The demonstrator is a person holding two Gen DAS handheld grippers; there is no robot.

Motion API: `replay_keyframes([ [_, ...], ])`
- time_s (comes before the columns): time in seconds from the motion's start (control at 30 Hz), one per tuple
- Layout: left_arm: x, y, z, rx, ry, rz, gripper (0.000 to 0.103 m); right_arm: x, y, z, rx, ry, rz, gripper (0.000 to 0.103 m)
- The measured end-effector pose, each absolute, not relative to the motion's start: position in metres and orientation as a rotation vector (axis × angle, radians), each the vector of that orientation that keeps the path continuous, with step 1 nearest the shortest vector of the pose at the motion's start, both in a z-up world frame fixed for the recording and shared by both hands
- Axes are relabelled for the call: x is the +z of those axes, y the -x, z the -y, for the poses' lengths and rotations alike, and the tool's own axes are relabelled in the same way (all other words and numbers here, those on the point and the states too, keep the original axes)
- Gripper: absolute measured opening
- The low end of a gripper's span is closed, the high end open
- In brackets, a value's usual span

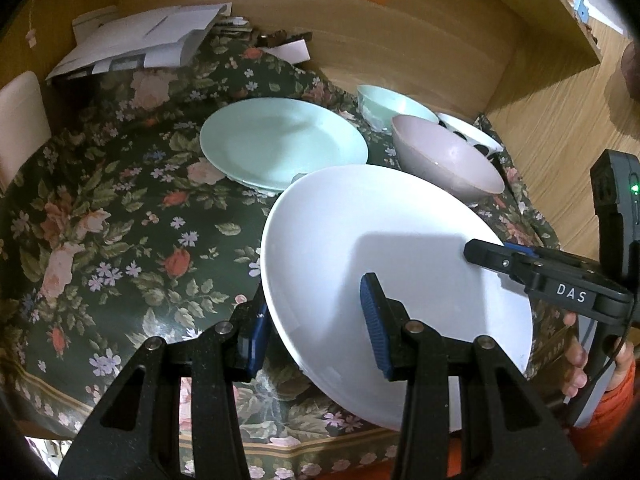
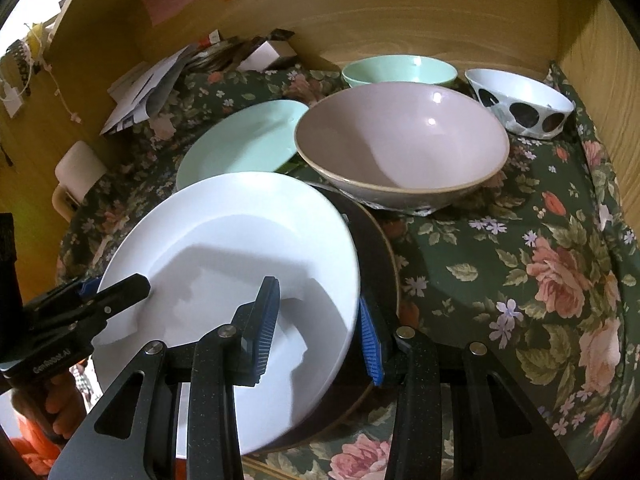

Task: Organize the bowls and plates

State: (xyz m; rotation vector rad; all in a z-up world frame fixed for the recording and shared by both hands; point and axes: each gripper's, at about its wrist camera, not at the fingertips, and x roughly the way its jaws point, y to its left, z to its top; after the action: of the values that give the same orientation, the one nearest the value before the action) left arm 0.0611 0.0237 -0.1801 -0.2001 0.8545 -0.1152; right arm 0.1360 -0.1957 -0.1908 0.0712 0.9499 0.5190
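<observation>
Landmark for all places: the round white ceramic plate, held tilted above the dark green floral tablecloth.

Left gripper: black frame, blue ribbed pads; jaws clenched on the near-left rim of the white plate; one pad lies on the plate's upper face, the other under the rim.

Right gripper: same build; jaws clenched on the opposite rim of the white plate, one pad inside the well, one outside; in the right wrist view a dark round plate with a tan edge sits directly beneath the white plate; whether the outer pad presses that dark plate too, cannot tell.

In the left wrist view the right gripper reaches in over the plate's right edge, with a person's fingers and an orange sleeve behind it.

Beyond the white plate: a flat mint-green round plate on the cloth, just behind it to the left; a wide pale-pink glazed bowl just behind it to the right, upright; behind the pink bowl, a small mint-green bowl and a white bowl with large black dots, both upright, near the wooden back wall.

Far behind the white plate, to the left: loose white papers against the wall; a cream-coloured block at the cloth's left edge.
</observation>
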Motion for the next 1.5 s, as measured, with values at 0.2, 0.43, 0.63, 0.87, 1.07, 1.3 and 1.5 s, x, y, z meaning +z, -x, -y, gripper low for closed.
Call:
replay_keyframes([
  [0.2,-0.187,-0.065,-0.022,-0.115,0.205,-0.874,0.043,-0.193,-0.139,0.197,0.516,-0.074,-0.956,0.035],
  [0.43,-0.192,-0.068,-0.021,-0.113,0.209,-0.878,0.043,-0.192,-0.141,0.195,0.504,-0.049,-0.952,0.035],
  [0.63,-0.193,-0.071,-0.022,-0.116,0.217,-0.880,0.043,-0.191,-0.142,0.195,0.498,-0.042,-0.950,0.036],
  [0.87,-0.196,-0.077,-0.016,-0.119,0.195,-0.885,0.042,-0.183,-0.136,0.197,0.457,0.022,-0.904,0.038],
  [1.07,-0.196,-0.078,-0.014,-0.115,0.175,-0.887,0.042,-0.182,-0.137,0.199,0.447,0.005,-0.910,0.038],
  [1.3,-0.172,-0.079,-0.025,-0.079,0.147,-0.818,0.047,-0.158,-0.141,0.197,0.476,-0.018,-0.855,0.043],
  [1.5,-0.145,-0.085,-0.041,-0.038,0.114,-0.749,0.064,-0.135,-0.149,0.183,0.514,-0.007,-0.782,0.047],
])
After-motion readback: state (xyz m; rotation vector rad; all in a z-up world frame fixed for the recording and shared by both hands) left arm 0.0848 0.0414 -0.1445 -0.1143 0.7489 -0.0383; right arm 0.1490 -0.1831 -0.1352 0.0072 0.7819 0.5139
